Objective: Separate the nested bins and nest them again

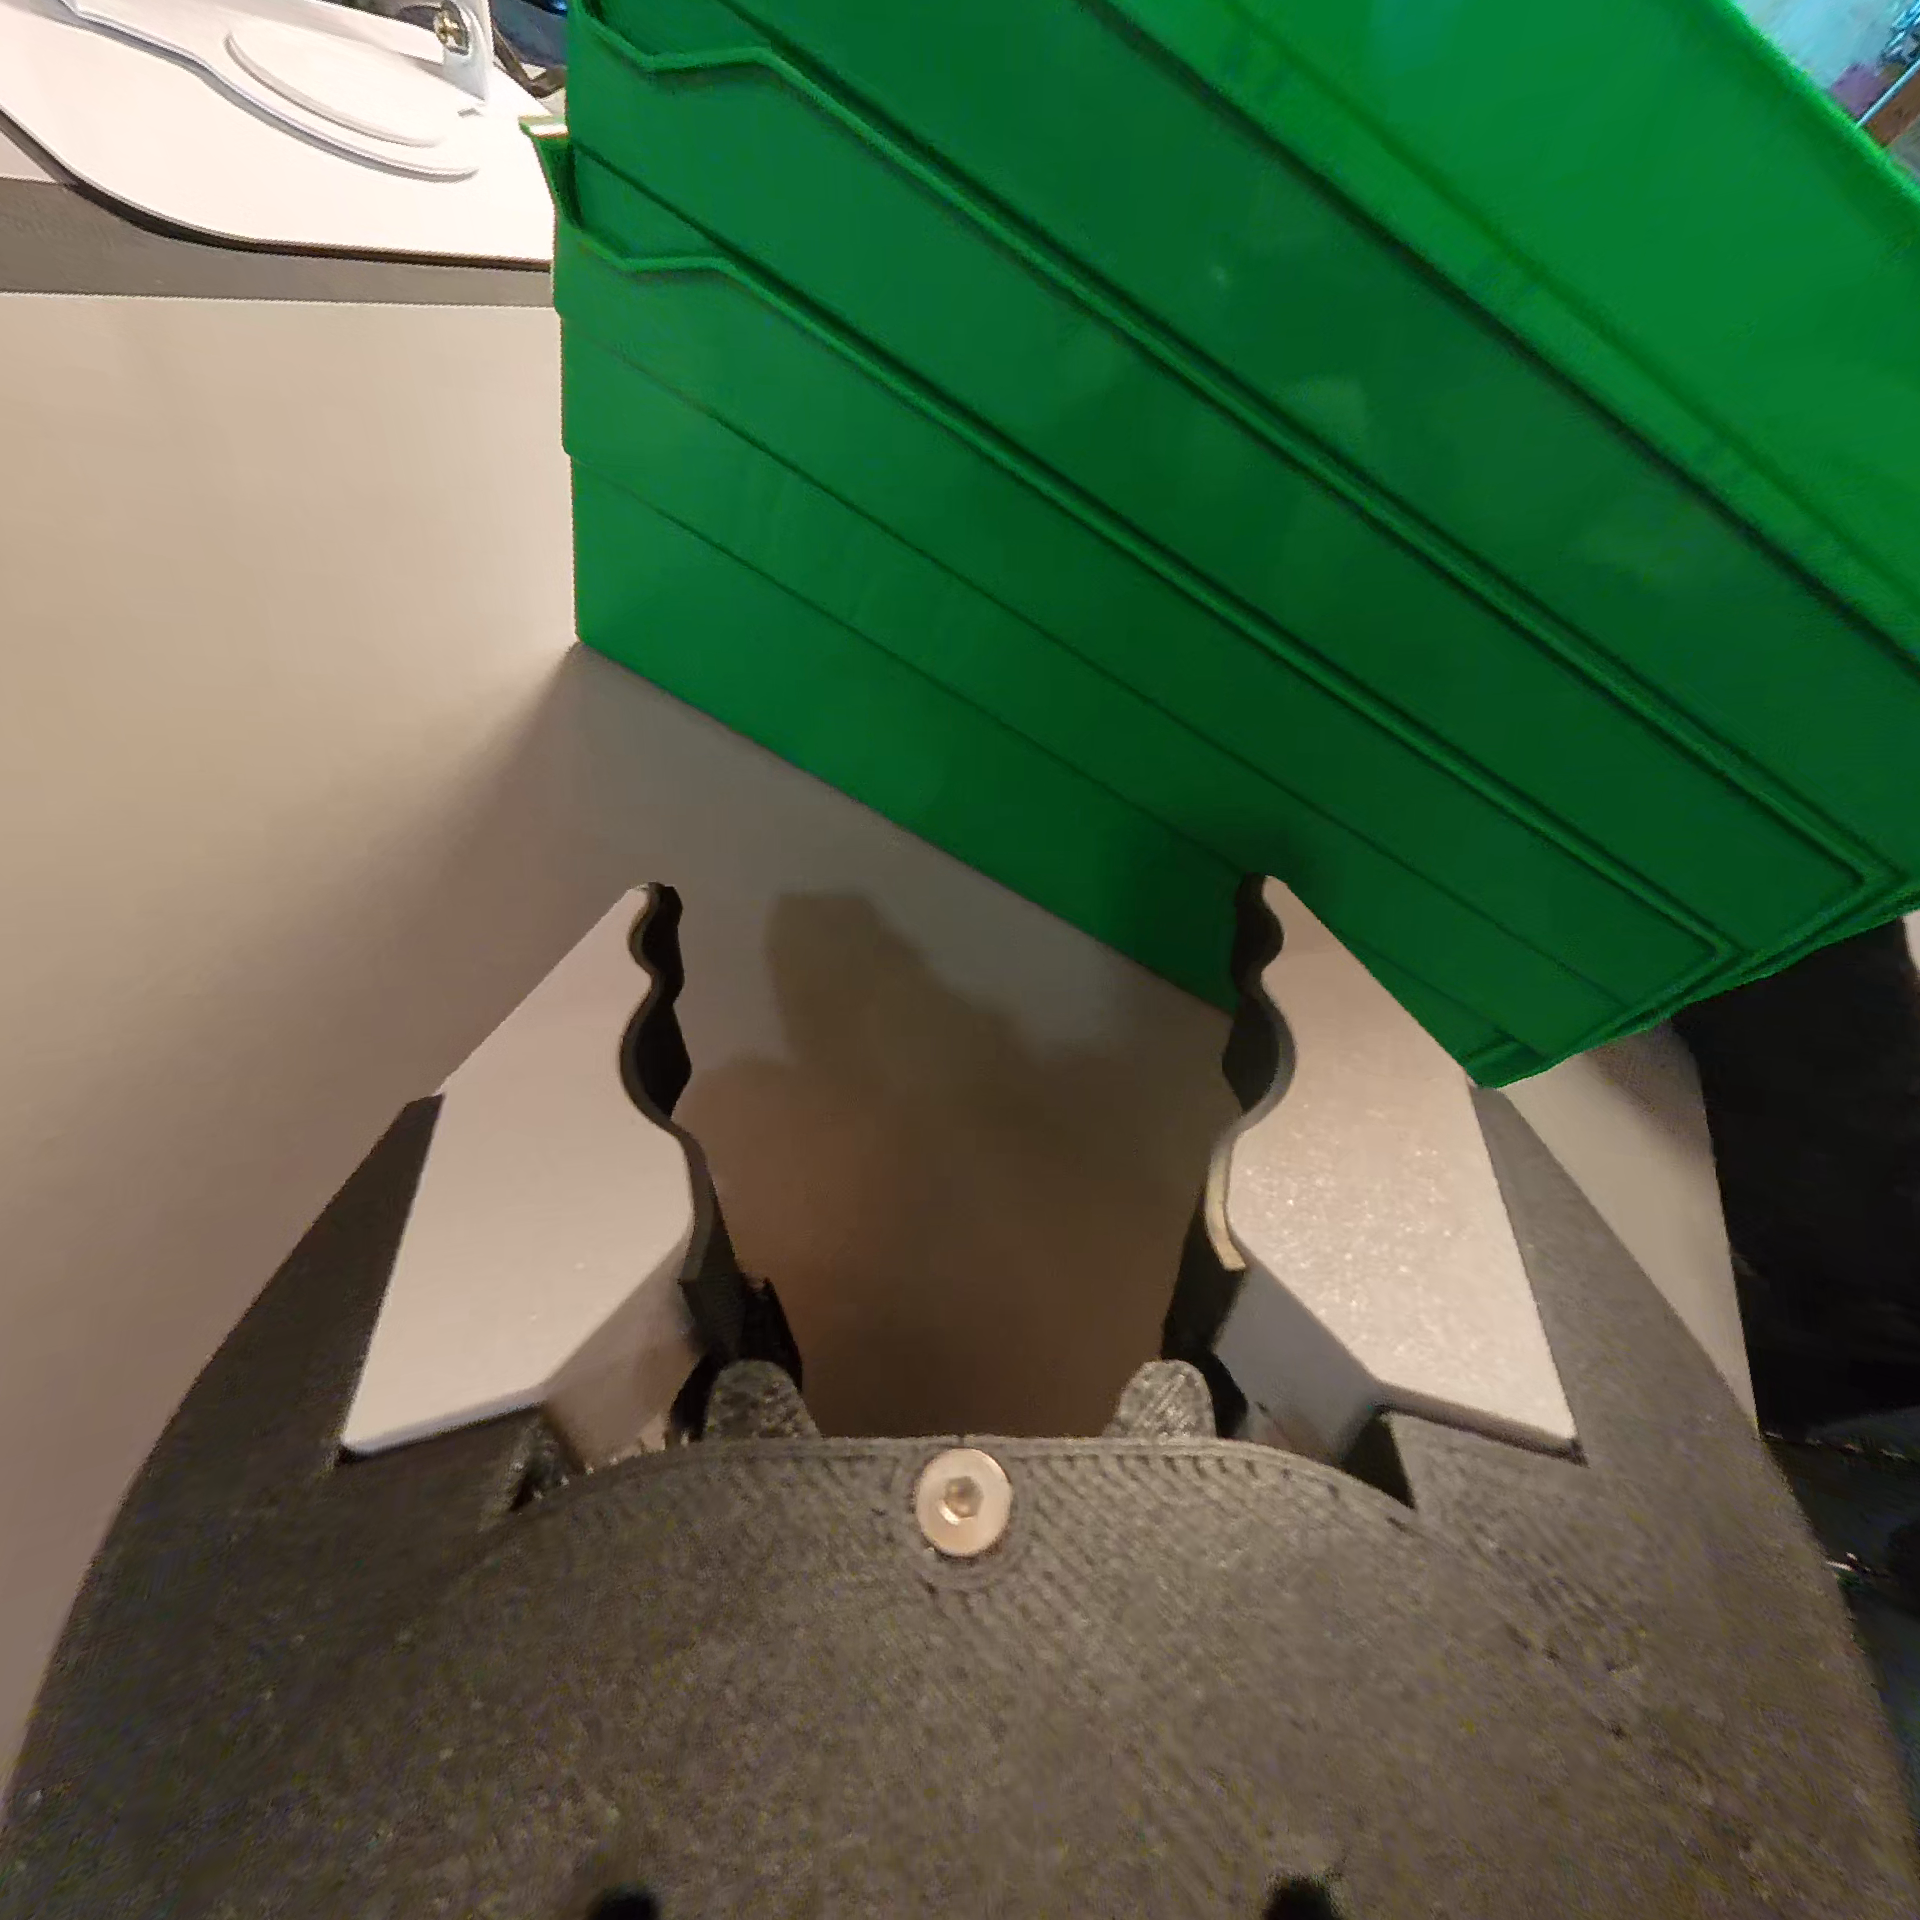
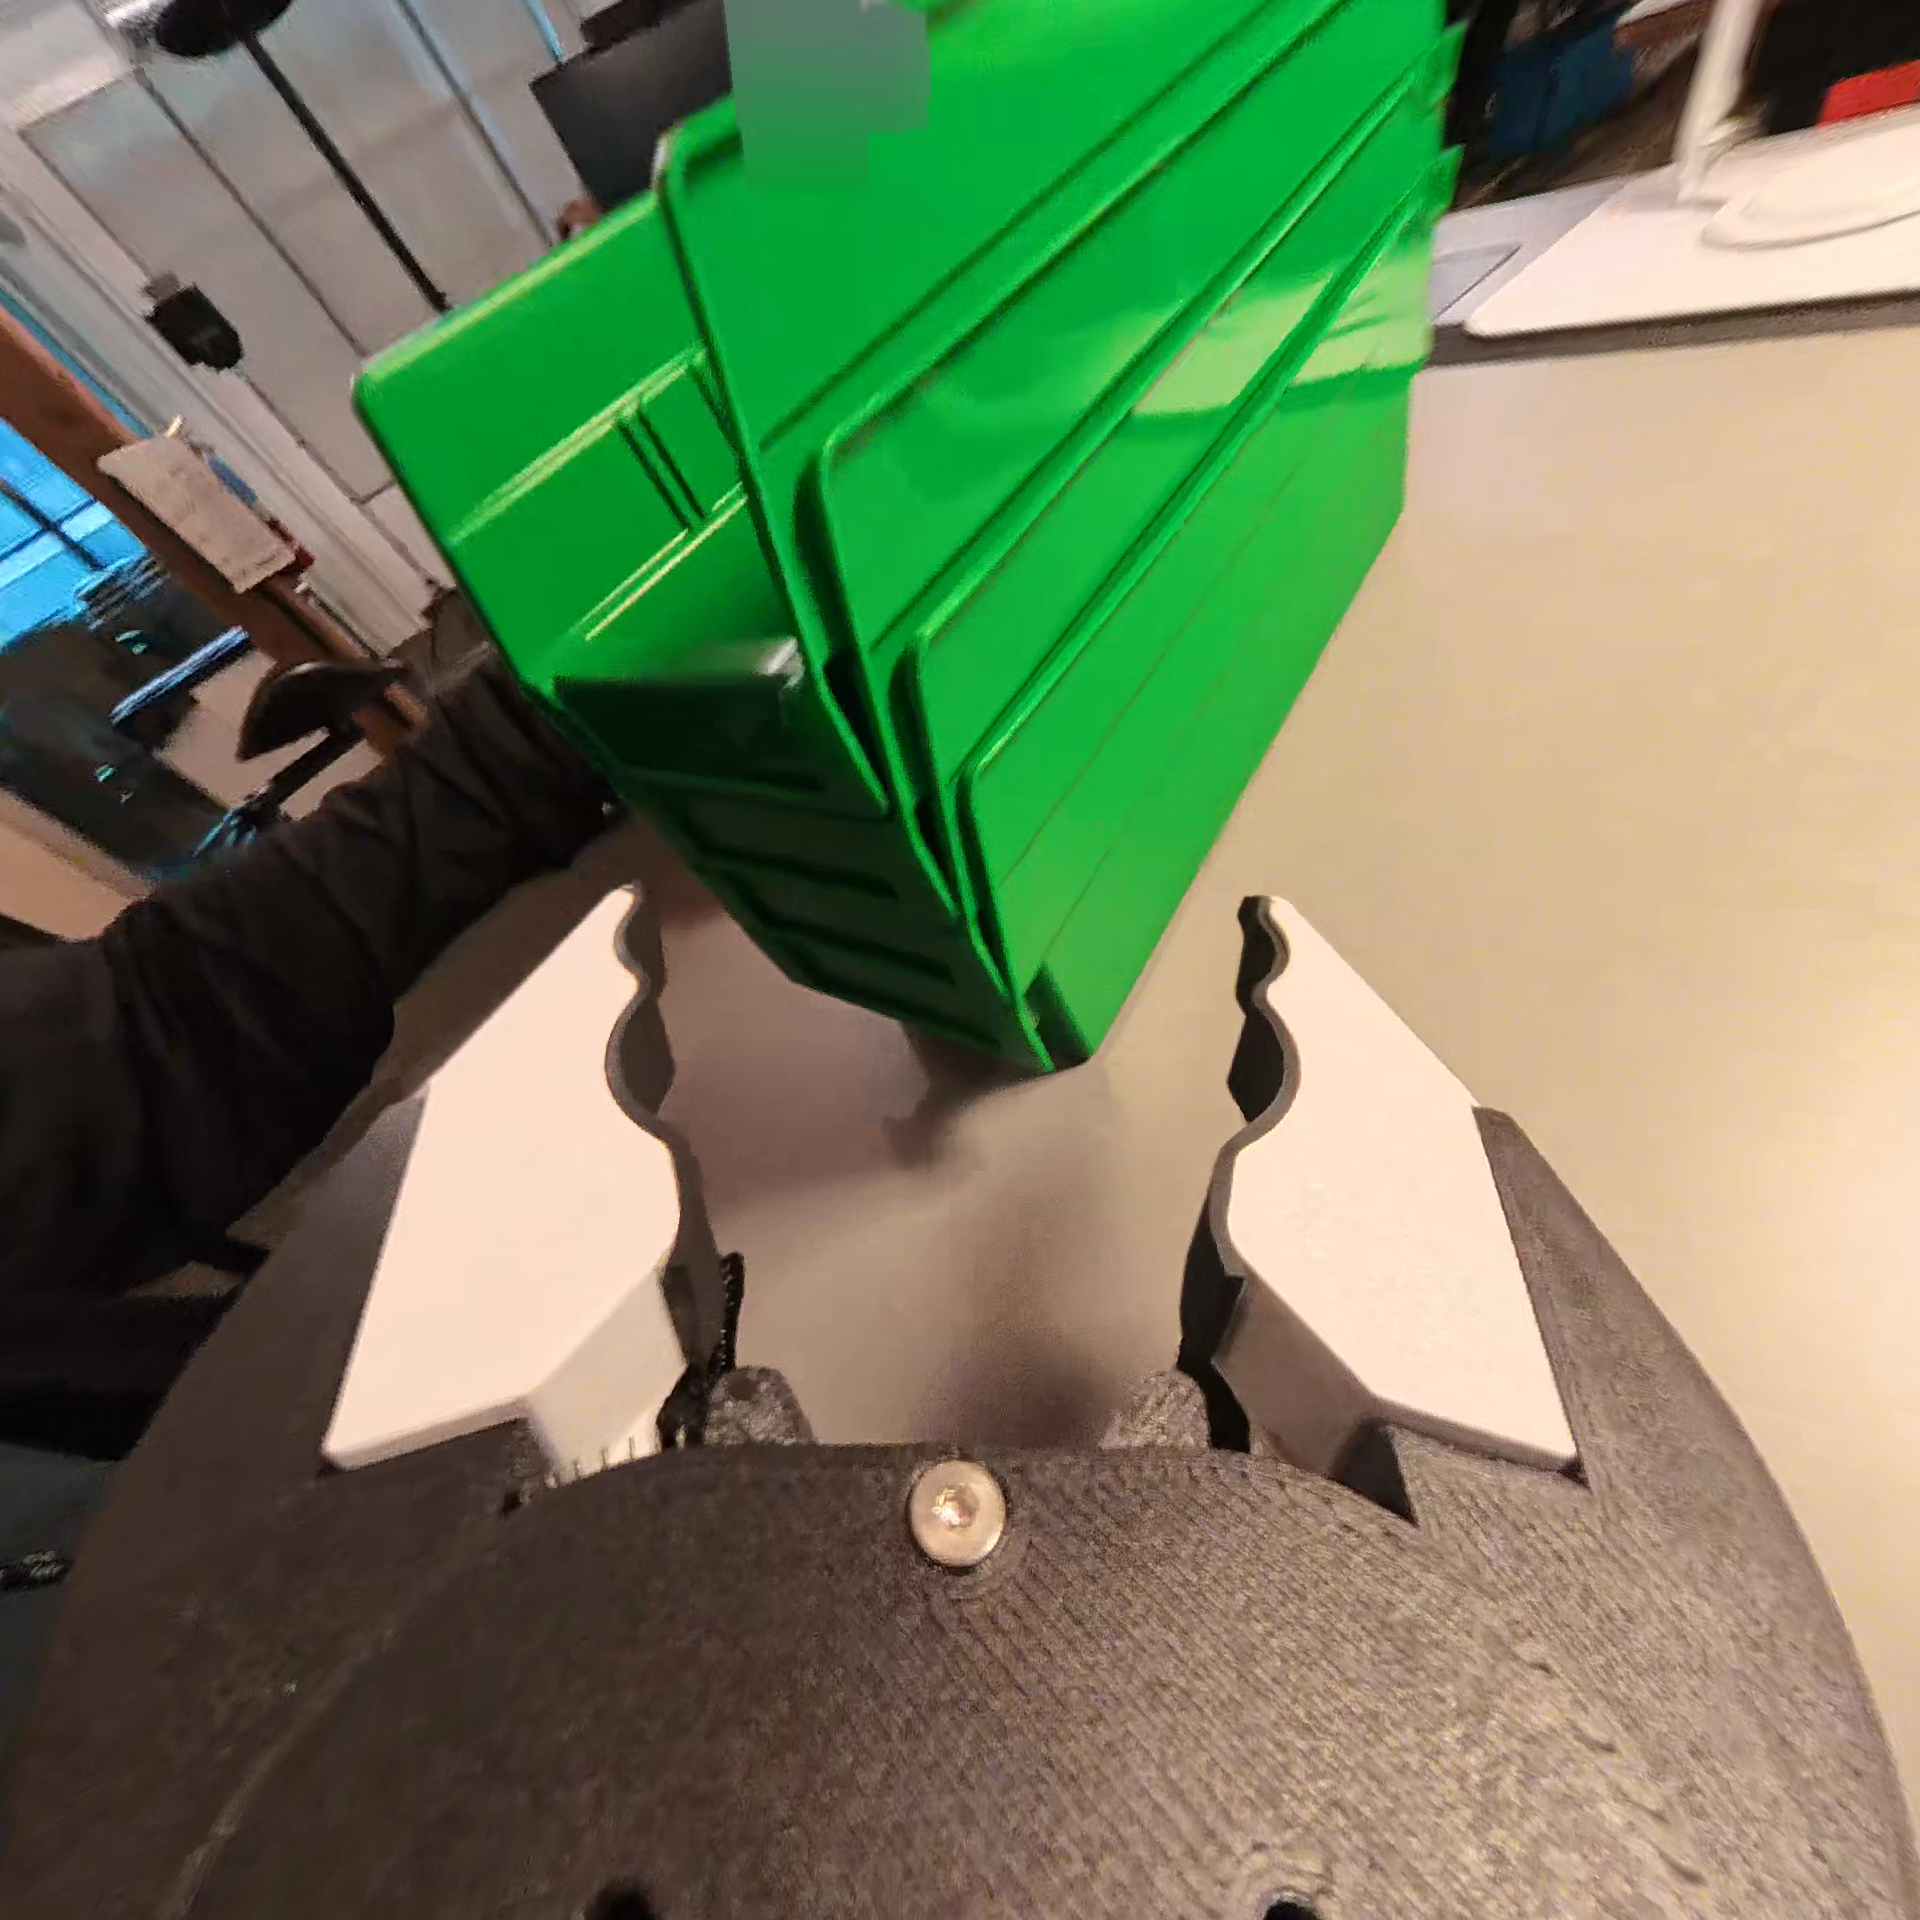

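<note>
A stack of several nested green bins [image 1: 1195, 436] stands on the pale table [image 1: 260, 623], filling the upper right of the left wrist view. My left gripper [image 1: 951, 904] is open just in front of the stack's lower side wall; its right fingertip [image 1: 1262, 935] is at the wall, nothing lies between the pads. In the right wrist view the same stack [image 2: 1039, 540] shows from a corner, with the label slots on its front. My right gripper [image 2: 940, 920] is open, and the stack's lowest corner [image 2: 1049, 1029] lies just ahead of the fingertips, untouched.
A white flat stand base [image 1: 312, 125] lies on the table behind the bins at far left. A person's dark sleeve [image 2: 260, 987] reaches in at the left of the right wrist view. A white monitor foot [image 2: 1787, 208] stands at far right.
</note>
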